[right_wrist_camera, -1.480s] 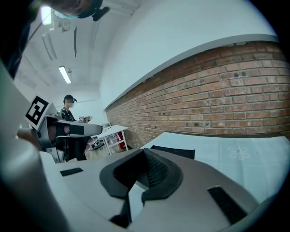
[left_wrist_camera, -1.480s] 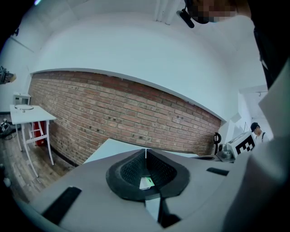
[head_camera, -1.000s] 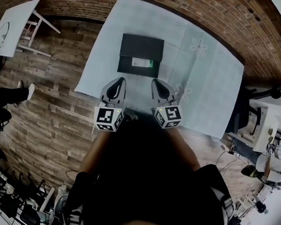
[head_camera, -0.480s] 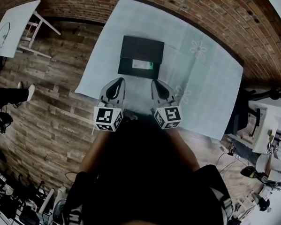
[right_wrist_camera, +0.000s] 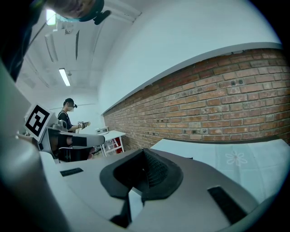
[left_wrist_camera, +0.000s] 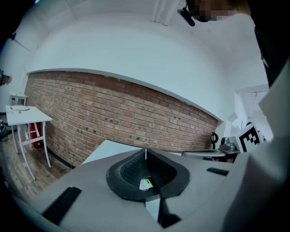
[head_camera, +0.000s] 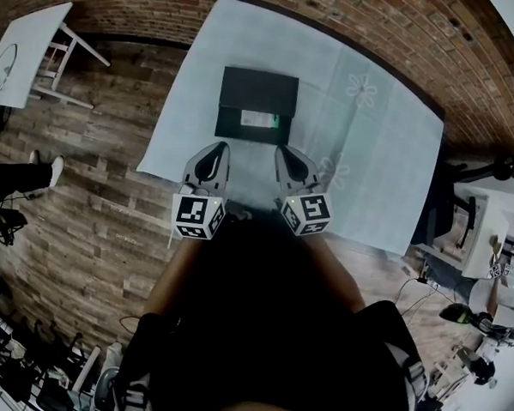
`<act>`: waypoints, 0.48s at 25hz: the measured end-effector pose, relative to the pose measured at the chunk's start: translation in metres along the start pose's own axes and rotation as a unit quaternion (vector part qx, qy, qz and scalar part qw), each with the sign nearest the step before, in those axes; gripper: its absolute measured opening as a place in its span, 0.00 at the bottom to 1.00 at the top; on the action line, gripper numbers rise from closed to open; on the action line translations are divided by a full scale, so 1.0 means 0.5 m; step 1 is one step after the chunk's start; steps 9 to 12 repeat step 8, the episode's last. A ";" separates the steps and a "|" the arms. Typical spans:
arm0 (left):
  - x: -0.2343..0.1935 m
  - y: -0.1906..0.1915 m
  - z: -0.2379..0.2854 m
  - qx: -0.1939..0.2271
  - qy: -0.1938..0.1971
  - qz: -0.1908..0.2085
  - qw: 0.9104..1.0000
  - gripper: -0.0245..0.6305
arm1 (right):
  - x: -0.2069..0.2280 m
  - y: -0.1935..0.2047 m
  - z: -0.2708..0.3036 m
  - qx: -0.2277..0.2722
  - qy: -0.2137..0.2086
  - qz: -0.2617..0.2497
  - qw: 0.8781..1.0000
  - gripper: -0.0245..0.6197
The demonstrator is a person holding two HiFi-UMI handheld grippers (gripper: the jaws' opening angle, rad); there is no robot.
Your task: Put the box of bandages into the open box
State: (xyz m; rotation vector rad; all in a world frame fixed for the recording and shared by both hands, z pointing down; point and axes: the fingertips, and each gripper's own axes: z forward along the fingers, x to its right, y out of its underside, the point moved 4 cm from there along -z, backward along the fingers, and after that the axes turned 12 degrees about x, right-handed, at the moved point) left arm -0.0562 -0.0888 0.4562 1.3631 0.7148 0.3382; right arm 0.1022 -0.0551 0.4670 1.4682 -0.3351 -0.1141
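On the pale blue tablecloth (head_camera: 365,143) lies a black open box (head_camera: 236,124), its lid (head_camera: 258,87) folded back behind it. A white and green box of bandages (head_camera: 259,119) rests inside the black box's tray. My left gripper (head_camera: 213,151) and right gripper (head_camera: 287,152) hover side by side over the table's near edge, just short of the black box. Both are shut with nothing held. In the left gripper view the pads (left_wrist_camera: 136,170) meet, and a sliver of the bandage box (left_wrist_camera: 146,183) shows below them. The right gripper (right_wrist_camera: 144,154) points over the cloth toward the brick wall.
A brick wall (head_camera: 385,22) runs behind the table. Wooden floor (head_camera: 93,183) lies to the left, with a small white table (head_camera: 25,49) at the far left. Furniture and cables (head_camera: 491,248) stand to the right. A person (right_wrist_camera: 68,120) stands far off in the right gripper view.
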 end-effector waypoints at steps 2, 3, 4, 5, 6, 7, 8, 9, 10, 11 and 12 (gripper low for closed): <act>0.002 0.001 0.001 0.000 0.001 0.000 1.000 0.09 | 0.001 0.001 0.000 -0.001 0.000 0.002 1.000 0.08; 0.003 0.001 0.001 -0.001 0.001 -0.001 1.000 0.09 | 0.002 0.001 -0.001 -0.001 0.000 0.003 1.000 0.08; 0.003 0.002 0.000 -0.001 0.001 -0.001 1.000 0.09 | 0.002 0.002 -0.001 -0.002 0.000 0.005 1.000 0.08; 0.004 0.003 0.000 -0.002 0.001 -0.001 1.000 0.09 | 0.002 0.002 -0.002 -0.002 0.000 0.006 1.000 0.08; 0.005 0.003 -0.001 -0.002 0.001 -0.001 1.000 0.09 | 0.001 0.002 -0.003 -0.002 0.000 0.007 1.000 0.08; 0.005 0.003 -0.003 -0.002 0.001 -0.001 1.000 0.09 | 0.001 0.002 -0.003 -0.003 0.000 0.008 1.000 0.08; 0.006 0.002 -0.004 -0.002 0.001 -0.001 1.000 0.09 | 0.000 0.003 -0.004 -0.003 0.000 0.008 1.000 0.08; 0.006 0.002 -0.004 -0.002 0.001 -0.001 1.000 0.09 | 0.000 0.003 -0.004 -0.003 0.000 0.008 1.000 0.08; 0.006 0.002 -0.004 -0.002 0.001 -0.001 1.000 0.09 | 0.000 0.003 -0.004 -0.003 0.000 0.008 1.000 0.08; 0.006 0.002 -0.004 -0.002 0.001 -0.001 1.000 0.09 | 0.000 0.003 -0.004 -0.003 0.000 0.008 1.000 0.08; 0.006 0.002 -0.004 -0.002 0.001 -0.001 1.000 0.09 | 0.000 0.003 -0.004 -0.003 0.000 0.008 1.000 0.08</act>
